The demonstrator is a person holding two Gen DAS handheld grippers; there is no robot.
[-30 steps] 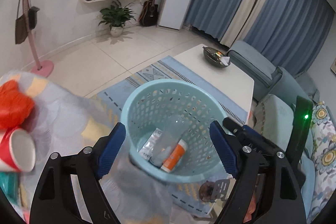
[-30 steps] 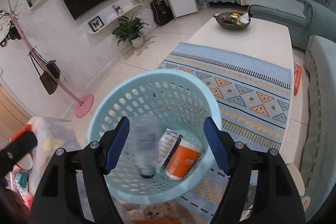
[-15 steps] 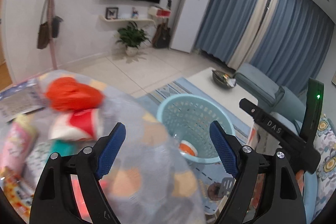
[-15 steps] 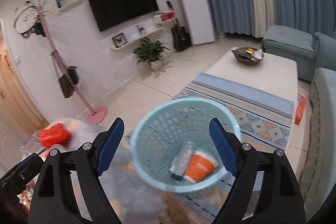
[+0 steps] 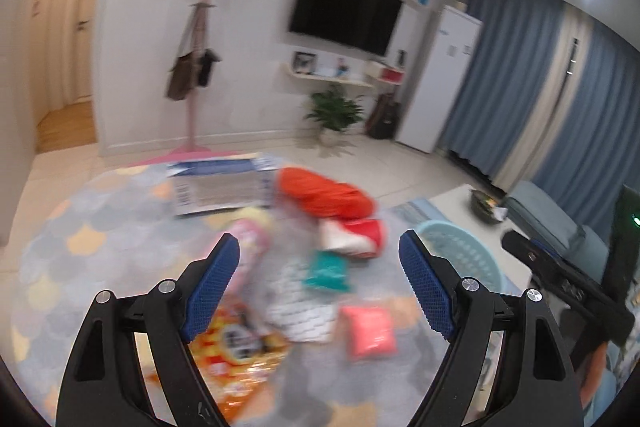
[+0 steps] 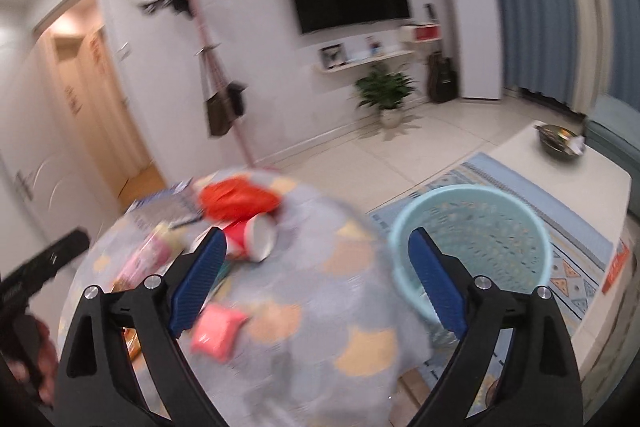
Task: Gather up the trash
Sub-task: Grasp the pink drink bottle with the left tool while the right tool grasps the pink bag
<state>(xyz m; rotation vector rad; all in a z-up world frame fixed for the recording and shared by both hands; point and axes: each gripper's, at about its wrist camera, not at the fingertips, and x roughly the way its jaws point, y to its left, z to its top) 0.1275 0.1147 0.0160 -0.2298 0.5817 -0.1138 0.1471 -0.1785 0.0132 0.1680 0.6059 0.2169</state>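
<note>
Pink and puffy, the snack pouch (image 5: 370, 331) lies at lower centre of the left view on the patterned worktop (image 5: 100, 227), near a tipped red paper cup (image 5: 354, 237) and an orange bag (image 5: 324, 193). All look light and crushable; pinch the pouch's edge. Both left tongs (image 5: 320, 287) and right tongs (image 6: 316, 279) are spread, holding nothing. Motion blur leaves any printing unreadable. The aqua basket (image 6: 472, 247) waits at right.
</note>
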